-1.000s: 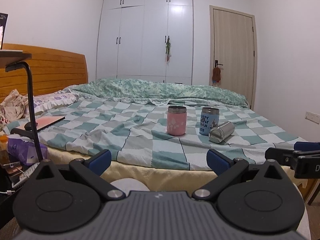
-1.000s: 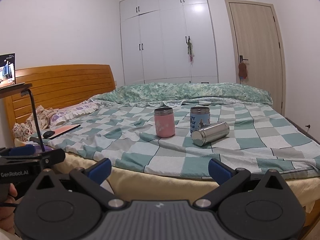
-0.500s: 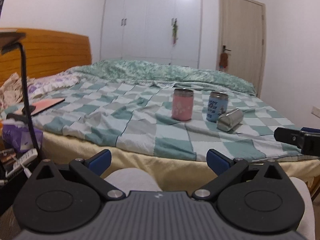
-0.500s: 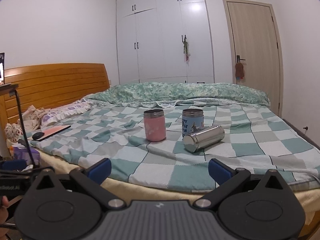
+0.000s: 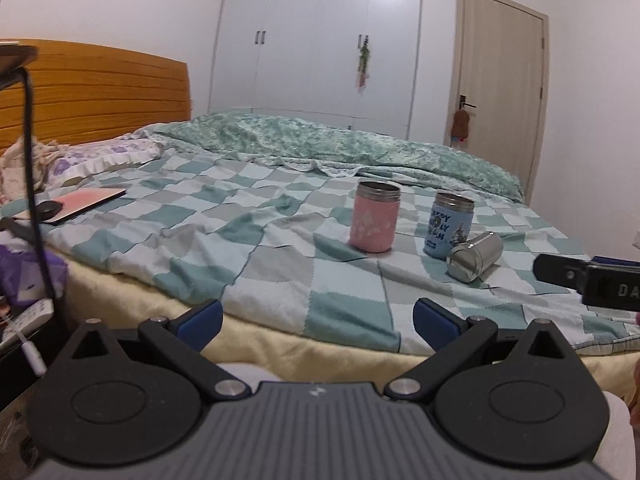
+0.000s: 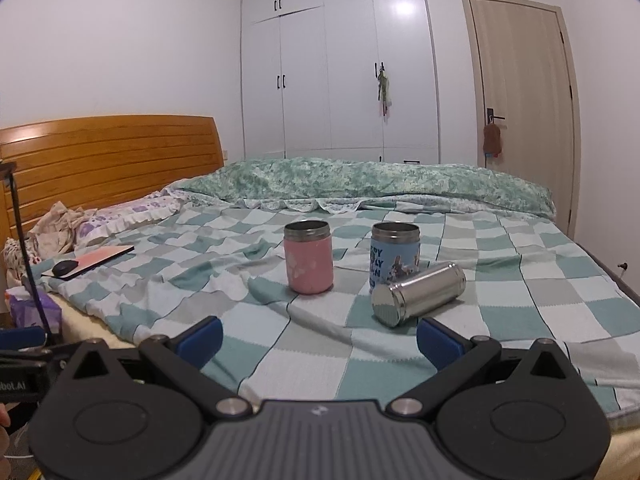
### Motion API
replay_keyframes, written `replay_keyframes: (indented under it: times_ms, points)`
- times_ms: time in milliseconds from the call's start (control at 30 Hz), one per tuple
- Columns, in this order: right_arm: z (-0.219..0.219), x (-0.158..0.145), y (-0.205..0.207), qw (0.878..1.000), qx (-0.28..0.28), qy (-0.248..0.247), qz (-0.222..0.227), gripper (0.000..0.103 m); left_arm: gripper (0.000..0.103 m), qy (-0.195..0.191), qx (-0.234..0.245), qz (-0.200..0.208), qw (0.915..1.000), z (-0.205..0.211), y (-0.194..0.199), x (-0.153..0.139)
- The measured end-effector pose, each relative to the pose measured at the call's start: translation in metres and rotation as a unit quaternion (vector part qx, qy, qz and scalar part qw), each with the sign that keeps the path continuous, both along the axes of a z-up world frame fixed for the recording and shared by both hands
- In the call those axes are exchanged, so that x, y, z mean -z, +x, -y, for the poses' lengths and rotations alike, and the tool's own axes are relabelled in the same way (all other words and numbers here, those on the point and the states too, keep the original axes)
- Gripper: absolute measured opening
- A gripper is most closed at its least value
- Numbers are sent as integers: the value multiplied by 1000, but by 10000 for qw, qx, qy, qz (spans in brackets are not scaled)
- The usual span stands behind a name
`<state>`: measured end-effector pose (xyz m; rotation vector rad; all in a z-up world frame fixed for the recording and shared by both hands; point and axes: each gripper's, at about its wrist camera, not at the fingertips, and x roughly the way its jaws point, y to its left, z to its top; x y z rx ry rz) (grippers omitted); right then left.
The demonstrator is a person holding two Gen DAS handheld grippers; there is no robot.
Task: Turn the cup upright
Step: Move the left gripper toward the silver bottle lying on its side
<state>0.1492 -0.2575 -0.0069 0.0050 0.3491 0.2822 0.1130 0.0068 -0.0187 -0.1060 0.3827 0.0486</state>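
A silver steel cup [image 6: 418,294] lies on its side on the checkered bedspread [image 6: 304,364], its closed end toward me. It also shows in the left wrist view [image 5: 475,255]. A pink cup [image 6: 308,256] and a blue printed cup [image 6: 395,252] stand upright just behind it. My right gripper [image 6: 319,340] is open and empty, just short of the silver cup, over the bed's near part. My left gripper [image 5: 316,318] is open and empty at the bed's edge, well short of the cups. The right gripper's side [image 5: 592,280] shows at the right of the left wrist view.
A pink notebook with a black mouse [image 6: 86,263] lies on the bed's left side near pillows. A rumpled green duvet [image 6: 360,182] lies across the far side. A black lamp stand [image 5: 38,184] and a purple tissue pack [image 5: 28,276] stand left of the bed.
Both grippers have moved forward toward the bed and the cups, which look larger now. The right gripper has come much closer to the silver cup. The cups have not moved.
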Motion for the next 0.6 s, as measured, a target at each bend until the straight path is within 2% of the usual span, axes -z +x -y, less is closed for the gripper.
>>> replay_keyframes:
  times_ms: [267, 533, 600]
  points:
    - [2, 5, 41, 9999, 53, 15, -127, 103, 103, -153, 383, -94, 9991, 7, 53, -6]
    - [14, 2, 91, 9998, 156, 49, -110, 103, 103, -38, 723, -10, 9974, 32, 111, -11]
    - [20, 2, 104, 9997, 177, 109, -124, 103, 103, -6, 944, -17, 9955, 40, 126, -12]
